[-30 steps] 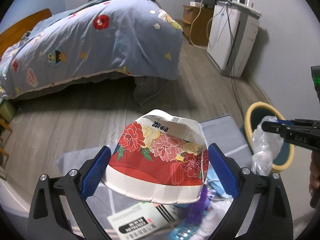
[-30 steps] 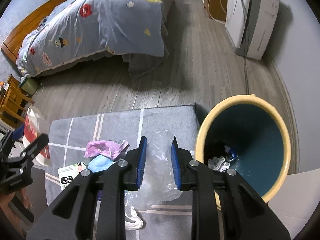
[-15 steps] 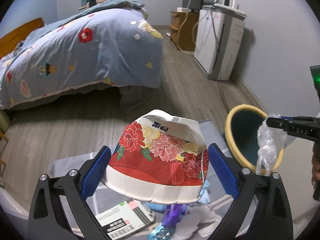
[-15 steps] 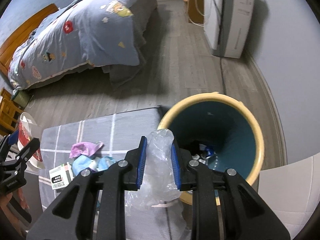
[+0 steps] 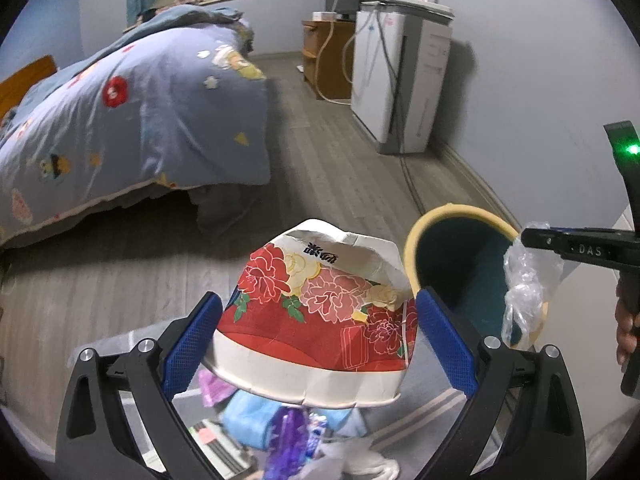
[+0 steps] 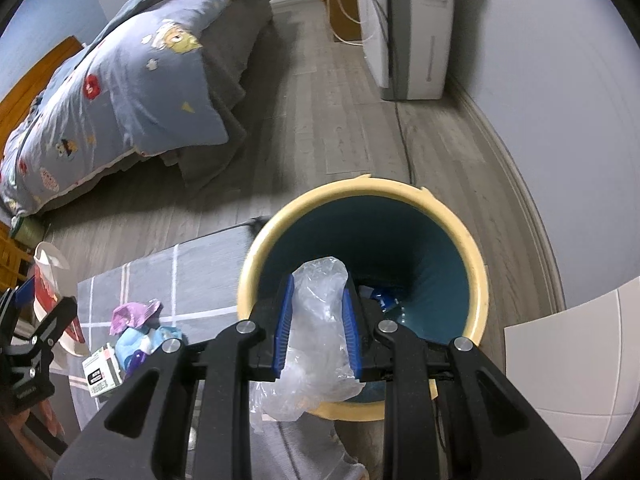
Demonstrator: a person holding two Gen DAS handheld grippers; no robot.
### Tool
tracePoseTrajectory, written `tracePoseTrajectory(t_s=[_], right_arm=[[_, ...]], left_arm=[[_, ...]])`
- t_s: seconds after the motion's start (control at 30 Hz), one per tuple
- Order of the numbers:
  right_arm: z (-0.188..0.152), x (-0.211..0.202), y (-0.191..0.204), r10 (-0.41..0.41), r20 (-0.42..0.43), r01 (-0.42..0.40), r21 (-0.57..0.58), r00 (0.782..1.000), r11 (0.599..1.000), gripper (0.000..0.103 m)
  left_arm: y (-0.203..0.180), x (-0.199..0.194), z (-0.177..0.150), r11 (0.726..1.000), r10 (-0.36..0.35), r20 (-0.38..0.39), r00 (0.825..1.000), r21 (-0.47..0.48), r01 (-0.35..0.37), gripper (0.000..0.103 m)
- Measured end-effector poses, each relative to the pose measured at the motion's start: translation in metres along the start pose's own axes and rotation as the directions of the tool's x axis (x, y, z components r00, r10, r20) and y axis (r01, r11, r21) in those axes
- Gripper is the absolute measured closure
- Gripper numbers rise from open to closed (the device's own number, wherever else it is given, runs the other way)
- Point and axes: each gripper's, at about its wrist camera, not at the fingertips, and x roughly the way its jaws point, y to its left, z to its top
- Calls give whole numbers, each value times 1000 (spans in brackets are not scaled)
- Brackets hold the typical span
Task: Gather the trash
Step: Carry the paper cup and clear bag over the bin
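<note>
My left gripper (image 5: 318, 334) is shut on a crushed paper bowl (image 5: 320, 316), red and white with a flower print, held upside down above the grey checked mat (image 6: 192, 272). My right gripper (image 6: 318, 328) is shut on a crumpled clear plastic bag (image 6: 316, 328) and hangs over the near rim of the trash bin (image 6: 476, 264), teal inside with a cream rim. In the left wrist view the bin (image 5: 456, 256) stands just right of the bowl, with the plastic bag (image 5: 528, 280) dangling over its far edge. Some trash lies at the bin's bottom.
More trash sits on the mat: a pink wrapper (image 6: 134, 314), a light blue mask (image 6: 138, 338), a small white box (image 6: 102, 368) and a purple packet (image 5: 288, 436). A bed with a blue quilt (image 5: 132, 120) lies beyond, and a white appliance (image 5: 400, 72) with cables stands against the wall.
Both grippers have moved right across the mat toward the bin. The plastic bag has gone from over the mat to over the bin's opening; the bowl now sits beside the bin.
</note>
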Motion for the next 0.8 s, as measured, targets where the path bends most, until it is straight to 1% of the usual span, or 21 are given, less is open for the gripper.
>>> tracePoseTrajectory(t_s=[0.2,0.37,0.5,0.63,0.8], right_arm=[[1,6,-24,-16,-1,16,46,1000,999,80],[1,10,-43,-39,2,39,78,999,996,80],[-1,16,-57,-63,-8,64,101,998,993,80],[-2,20,-70,-94,-8,94,120,996,988,80],[-1,22,-73,-150,20,148,89,988,985,80]], left_arm=[[-26,13,3,998,-28,-4,1000,48,28,7],[-56,24,1,993,-65,-7,998,101,65,7],[-85,37,-4,982,-106,-30,994,156,110,7],[-110,50,-12,969,-131,-59,990,205,140,7],[-127,62,-20,961,-171,-89,981,203,185,7]])
